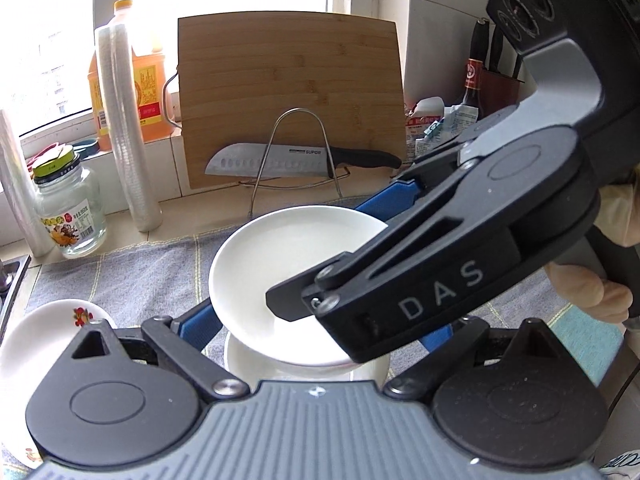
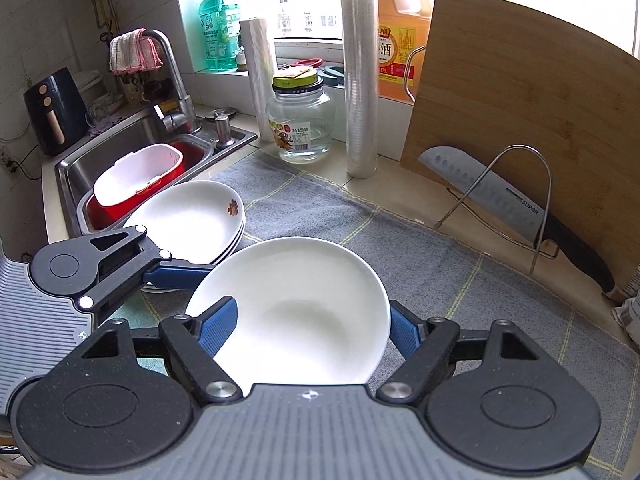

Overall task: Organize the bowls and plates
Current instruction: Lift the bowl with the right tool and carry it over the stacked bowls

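A plain white plate [image 2: 296, 312] is held tilted above the grey checked cloth [image 2: 400, 240]. My right gripper [image 2: 308, 328] is shut on its near rim, one blue finger [image 2: 218, 326] over the inside. In the left wrist view the same plate [image 1: 280, 264] sits over a white bowl [image 1: 240, 360], with the right gripper's body crossing in from the right. My left gripper [image 1: 316, 328] is open, its blue fingers [image 1: 200, 324] either side of the bowl under the plate. A stack of white plates with a flower print [image 2: 192, 220] lies left, also in the left wrist view [image 1: 40, 340].
A bamboo cutting board [image 1: 288, 96] leans at the back with a knife [image 1: 296, 158] on a wire stand. A glass jar [image 2: 300, 120], film rolls [image 2: 360, 80] and an oil bottle [image 2: 400, 40] stand by the window. A sink [image 2: 132, 152] with a red basin lies left.
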Demonstrator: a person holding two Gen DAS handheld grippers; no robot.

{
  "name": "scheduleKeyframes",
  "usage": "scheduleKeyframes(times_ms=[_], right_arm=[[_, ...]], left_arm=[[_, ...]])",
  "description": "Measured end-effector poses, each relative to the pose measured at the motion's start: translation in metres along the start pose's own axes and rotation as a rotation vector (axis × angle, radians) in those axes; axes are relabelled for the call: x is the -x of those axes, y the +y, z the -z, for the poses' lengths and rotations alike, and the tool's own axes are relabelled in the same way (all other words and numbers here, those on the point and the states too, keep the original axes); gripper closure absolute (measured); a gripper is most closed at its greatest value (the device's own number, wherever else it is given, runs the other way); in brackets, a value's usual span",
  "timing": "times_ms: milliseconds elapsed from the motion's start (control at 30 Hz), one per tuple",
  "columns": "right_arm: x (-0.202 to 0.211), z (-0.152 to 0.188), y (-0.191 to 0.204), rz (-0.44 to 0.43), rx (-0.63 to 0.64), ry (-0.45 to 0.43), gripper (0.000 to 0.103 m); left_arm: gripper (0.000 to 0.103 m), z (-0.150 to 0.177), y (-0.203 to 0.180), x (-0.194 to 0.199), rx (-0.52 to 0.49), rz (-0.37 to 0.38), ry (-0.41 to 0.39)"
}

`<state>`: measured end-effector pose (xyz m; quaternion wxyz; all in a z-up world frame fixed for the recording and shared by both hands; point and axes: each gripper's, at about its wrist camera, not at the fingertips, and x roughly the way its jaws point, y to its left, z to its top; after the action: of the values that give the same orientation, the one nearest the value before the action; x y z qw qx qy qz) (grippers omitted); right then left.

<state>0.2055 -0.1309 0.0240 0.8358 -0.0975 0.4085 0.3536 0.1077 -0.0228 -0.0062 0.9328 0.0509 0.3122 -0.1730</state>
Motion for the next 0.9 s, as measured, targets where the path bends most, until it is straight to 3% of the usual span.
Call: scheduleKeyframes(times_ms=[900], right_arm=[[-0.034,0.012,0.005,-0.03,0.001,0.095,0.019]], left_arm=[[0.006,0.025,0.011,-0.019,0.042,0.02,0.059]])
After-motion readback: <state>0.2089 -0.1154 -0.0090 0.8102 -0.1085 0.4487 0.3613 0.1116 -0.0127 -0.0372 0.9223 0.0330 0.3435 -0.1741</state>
